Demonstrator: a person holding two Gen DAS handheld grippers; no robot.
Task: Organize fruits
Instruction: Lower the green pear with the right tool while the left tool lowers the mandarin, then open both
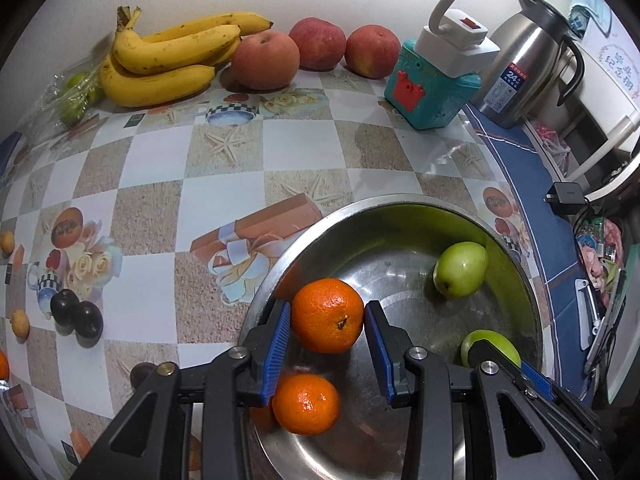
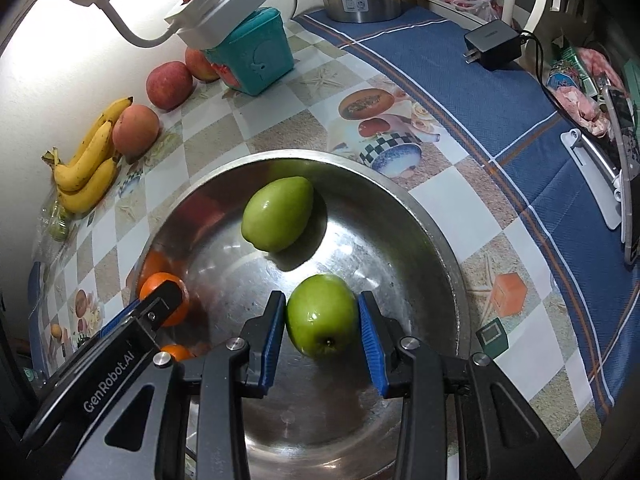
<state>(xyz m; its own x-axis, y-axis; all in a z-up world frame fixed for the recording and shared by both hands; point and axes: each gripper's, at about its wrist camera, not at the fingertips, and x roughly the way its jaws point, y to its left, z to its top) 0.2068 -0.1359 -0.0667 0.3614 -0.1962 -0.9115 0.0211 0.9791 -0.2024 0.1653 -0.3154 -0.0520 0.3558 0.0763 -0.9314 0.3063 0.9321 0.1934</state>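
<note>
My left gripper (image 1: pixel 327 322) is shut on an orange mandarin (image 1: pixel 327 314), just inside the left side of a steel bowl (image 1: pixel 360 205). A second mandarin (image 1: pixel 306 404) lies in the bowl below it. My right gripper (image 2: pixel 322 320) is shut on a round green apple (image 2: pixel 322 314) over the bowl's middle (image 2: pixel 420 216). A longer green fruit (image 2: pixel 278 214) rests on the bowl's far side. In the right wrist view the left gripper's finger (image 2: pixel 160 304) covers part of its mandarin (image 2: pixel 176 304). Whether either held fruit touches the bowl's floor, I cannot tell.
Bananas (image 1: pixel 168 60), three red apples or peaches (image 1: pixel 266 60) and a teal box (image 1: pixel 432 92) carrying a power strip line the back wall. Two dark plums (image 1: pixel 76 314) and small yellow fruits (image 1: pixel 19 322) lie at the left. A steel thermos (image 1: pixel 528 64) and charger (image 2: pixel 494 46) stand on blue cloth at the right.
</note>
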